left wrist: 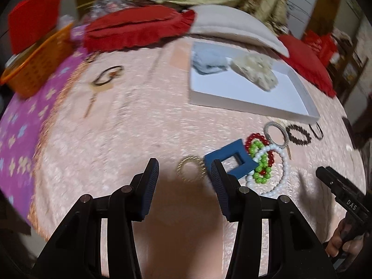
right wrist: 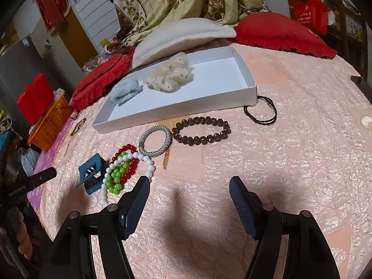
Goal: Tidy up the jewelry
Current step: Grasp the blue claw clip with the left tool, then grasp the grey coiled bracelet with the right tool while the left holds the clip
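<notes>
Both claws are spread wide with nothing between the pads. The left gripper (left wrist: 184, 174) hangs over the pink quilted bedspread (left wrist: 121, 144), and a thin gold ring bracelet (left wrist: 191, 168) lies flat on the fabric right in the gap past its fingertips, a bit blurry but not touched by either pad. Just beyond its right finger sits the blue claw hair clip (left wrist: 234, 160), and further to that side there's a little heap: a white bead bracelet (left wrist: 282, 169) looped around a green bead bracelet (left wrist: 261, 162) and a red bead bracelet (left wrist: 255, 139), all overlapping. The right gripper (right wrist: 189, 186) is open too, above bare bedspread, with that same bead heap just off its left finger. Ahead of it lie a silver mesh bangle (right wrist: 155, 140) and a dark brown bead bracelet (right wrist: 201, 130) side by side, and a black braided hair tie (right wrist: 261, 112) tucked against the near corner of the white shallow box (right wrist: 246, 69). Inside the box, at its far-left end from this claw, are a cream dotted scrunchie (right wrist: 171, 75) and a light blue scrunchie (right wrist: 125, 90). Way off left is an orange basket (right wrist: 51, 122).
</notes>
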`<state>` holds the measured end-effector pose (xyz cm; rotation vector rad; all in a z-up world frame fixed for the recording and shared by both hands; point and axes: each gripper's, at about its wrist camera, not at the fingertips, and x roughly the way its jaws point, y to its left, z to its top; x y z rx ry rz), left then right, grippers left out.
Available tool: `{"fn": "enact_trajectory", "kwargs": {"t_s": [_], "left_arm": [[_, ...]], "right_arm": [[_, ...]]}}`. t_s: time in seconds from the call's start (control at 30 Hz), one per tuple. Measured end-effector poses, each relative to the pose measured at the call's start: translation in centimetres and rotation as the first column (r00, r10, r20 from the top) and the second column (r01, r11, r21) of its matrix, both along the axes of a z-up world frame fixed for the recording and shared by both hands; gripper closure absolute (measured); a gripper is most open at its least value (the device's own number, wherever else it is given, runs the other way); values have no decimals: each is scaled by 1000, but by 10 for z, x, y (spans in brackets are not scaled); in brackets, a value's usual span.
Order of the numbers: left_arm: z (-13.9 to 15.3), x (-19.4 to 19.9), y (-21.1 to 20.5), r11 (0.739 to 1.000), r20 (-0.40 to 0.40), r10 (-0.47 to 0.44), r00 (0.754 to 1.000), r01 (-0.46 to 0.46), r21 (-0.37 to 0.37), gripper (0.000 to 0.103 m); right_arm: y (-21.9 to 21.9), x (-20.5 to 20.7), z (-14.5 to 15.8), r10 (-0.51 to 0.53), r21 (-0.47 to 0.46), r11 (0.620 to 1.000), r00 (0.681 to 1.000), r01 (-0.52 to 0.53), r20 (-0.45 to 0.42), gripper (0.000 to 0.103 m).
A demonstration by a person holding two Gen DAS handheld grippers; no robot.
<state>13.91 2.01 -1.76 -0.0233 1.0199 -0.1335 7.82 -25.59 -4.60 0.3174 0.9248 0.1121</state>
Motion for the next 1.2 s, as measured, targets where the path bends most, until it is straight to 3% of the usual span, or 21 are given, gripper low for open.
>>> {"fn": "enact_trajectory", "kwargs": {"t_s": [0.27,0.47,0.57,0.77,0.97,1.07,1.13,1.2], "left_arm": [[-25,36,-34,975,-73,-214,974,217,46,57],[-43,53,-45,948,-122,-312,942,318,32,58],[-44,55,-48,934,-139,-355,924,358,-3,72],[-44,58,-46,931,-141,-364,921,361,-49,73],[-45,58,-48,933,-148,-360,921,357,-46,74],[-45,55,-50,932,-160,-362,918,360,-39,87],[-43,52,-54,935,-163,-353,921,355,-17,89],[-41,48,-57,938,-163,-341,926,346,4,91]], "right_arm": [[-1,12,-2,1,-30,1000,1000,-2,-14,34],[-1,32,-6,30,28,999,999,-29,-36,34],[6,48,-12,71,105,992,996,-65,-51,43],[22,79,-23,99,172,982,991,-83,-86,50],[38,95,-24,80,107,992,992,-69,-100,60],[44,95,-24,71,54,996,994,-67,-83,62],[50,92,-24,72,3,997,996,-72,-58,63],[52,91,-25,74,-31,997,996,-76,-46,73]]}}
